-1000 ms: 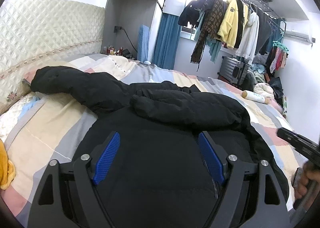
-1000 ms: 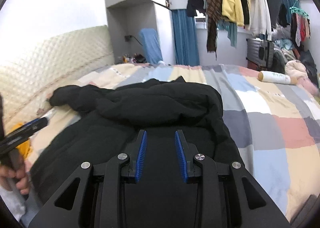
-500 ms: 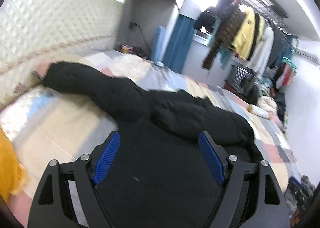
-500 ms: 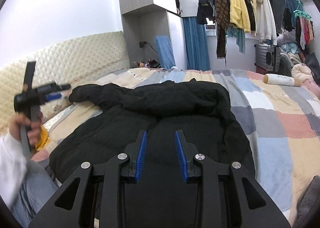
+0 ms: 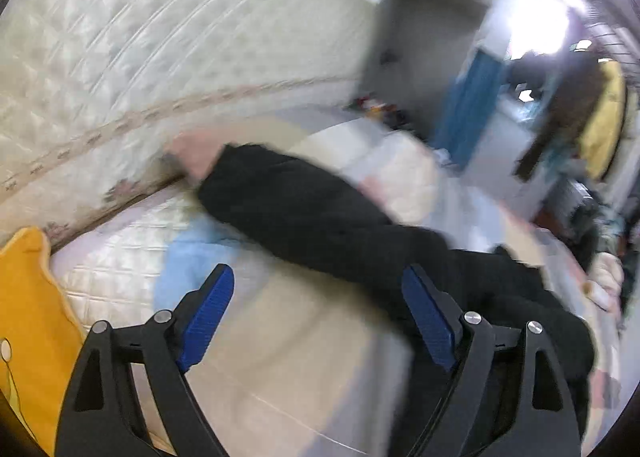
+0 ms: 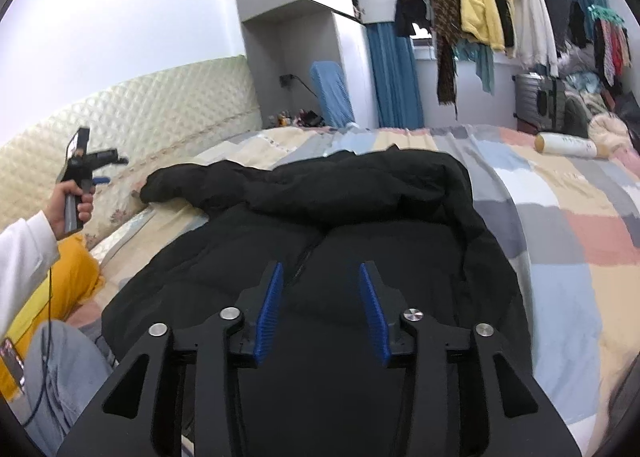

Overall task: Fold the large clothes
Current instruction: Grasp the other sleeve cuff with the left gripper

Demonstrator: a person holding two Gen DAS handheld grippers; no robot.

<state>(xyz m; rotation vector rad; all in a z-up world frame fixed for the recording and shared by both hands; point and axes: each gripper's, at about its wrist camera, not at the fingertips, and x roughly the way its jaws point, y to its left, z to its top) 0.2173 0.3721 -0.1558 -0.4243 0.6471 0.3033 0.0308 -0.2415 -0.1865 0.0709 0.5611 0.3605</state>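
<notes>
A big black padded jacket (image 6: pixel 320 233) lies spread on the bed with the patchwork quilt of beige, grey, blue and pink squares (image 6: pixel 568 225), its front side up and the zipper running toward me. One sleeve is already laid across the chest. The other long black sleeve (image 5: pixel 304 213) stretches out to the left, and its cuff end reaches almost to the cream quilted headboard (image 5: pixel 120 57).

The left gripper with black frame and blue pads (image 5: pixel 316 313) is held in the air with its jaws wide apart and nothing between them. It points toward this stretched sleeve, which lies ahead and a little to the right, with the long axis going from the cuff near the headboard back to the shoulder. This view is blurred.

The right gripper of the same kind (image 6: pixel 322 307) hovers over the jacket body, jaws partly apart, holding nothing. I judge the left hand is nearer to the sleeve, so it should take the cuff and fold it inward
</notes>
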